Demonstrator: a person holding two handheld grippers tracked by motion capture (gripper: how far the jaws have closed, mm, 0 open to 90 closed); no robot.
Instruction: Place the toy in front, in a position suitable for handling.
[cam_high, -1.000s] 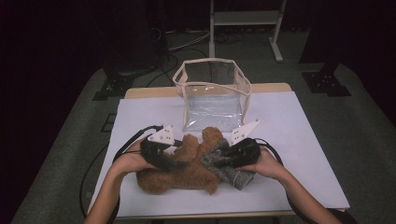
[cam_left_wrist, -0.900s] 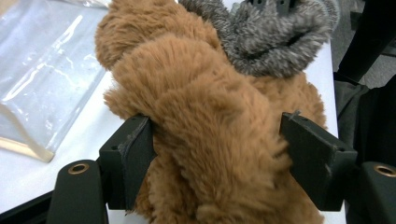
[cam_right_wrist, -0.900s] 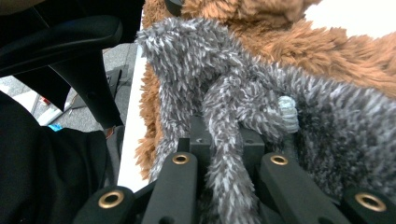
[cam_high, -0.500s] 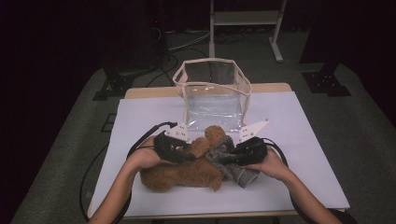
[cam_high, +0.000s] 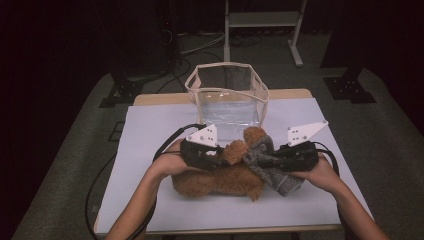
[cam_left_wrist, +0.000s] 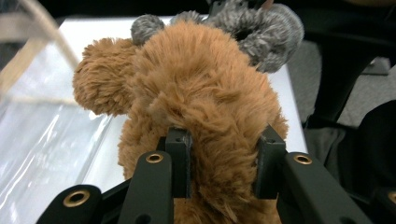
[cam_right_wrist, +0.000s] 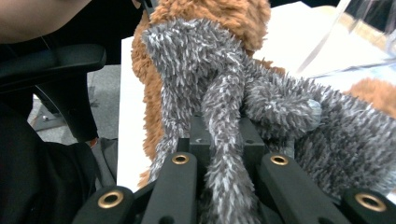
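Note:
A brown plush toy (cam_high: 220, 180) lies on the white table (cam_high: 150, 135) in the high view, with a grey plush toy (cam_high: 272, 167) against its right side. My left gripper (cam_high: 212, 159) is shut on a fold of the brown plush toy (cam_left_wrist: 205, 107); its jaws squeeze the fur from both sides (cam_left_wrist: 219, 163). My right gripper (cam_high: 267, 161) is shut on a thin limb of the grey plush toy (cam_right_wrist: 224, 116), with the strand pinched between the jaws (cam_right_wrist: 223, 140). Both toys are lifted slightly toward each other between my hands.
A clear plastic bag (cam_high: 227, 97) with a beige rim stands open just behind the toys, its wall also in the left gripper view (cam_left_wrist: 42, 126). Cables trail from both grippers across the table. A dark chair (cam_right_wrist: 51, 70) and dark floor surround the table.
Both hands have moved slightly away from the near edge and closer together, raising the plush toys. The left gripper shifted right, toward the bag's front.

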